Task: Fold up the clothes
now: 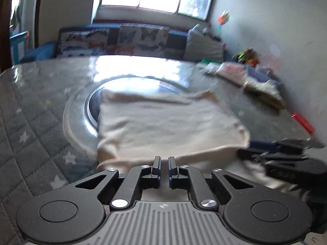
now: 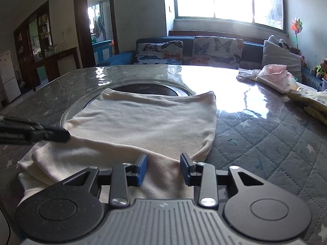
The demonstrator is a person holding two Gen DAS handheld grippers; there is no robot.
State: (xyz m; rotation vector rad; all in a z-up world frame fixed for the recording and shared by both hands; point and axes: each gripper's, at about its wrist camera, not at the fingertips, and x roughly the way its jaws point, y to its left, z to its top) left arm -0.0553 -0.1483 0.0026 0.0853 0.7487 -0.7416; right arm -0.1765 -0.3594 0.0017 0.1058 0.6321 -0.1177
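A cream garment (image 1: 163,122) lies partly folded on the quilted grey table (image 1: 30,106), over a round metal inset (image 1: 92,106). My left gripper (image 1: 164,160) sits at the garment's near edge with its jaws almost closed and nothing visibly between them. It also shows in the right wrist view (image 2: 61,135) at the garment's left edge. My right gripper (image 2: 163,160) is open over the near part of the garment (image 2: 143,122), holding nothing. It shows blurred at the right of the left wrist view (image 1: 257,145).
A clear glossy cover lies over the table (image 2: 265,122). Folded yellowish cloth (image 2: 312,104) and a pink-and-white packet (image 2: 273,77) lie at the right. A red object (image 1: 302,122) is near the right edge. A sofa with butterfly cushions (image 2: 216,49) stands behind.
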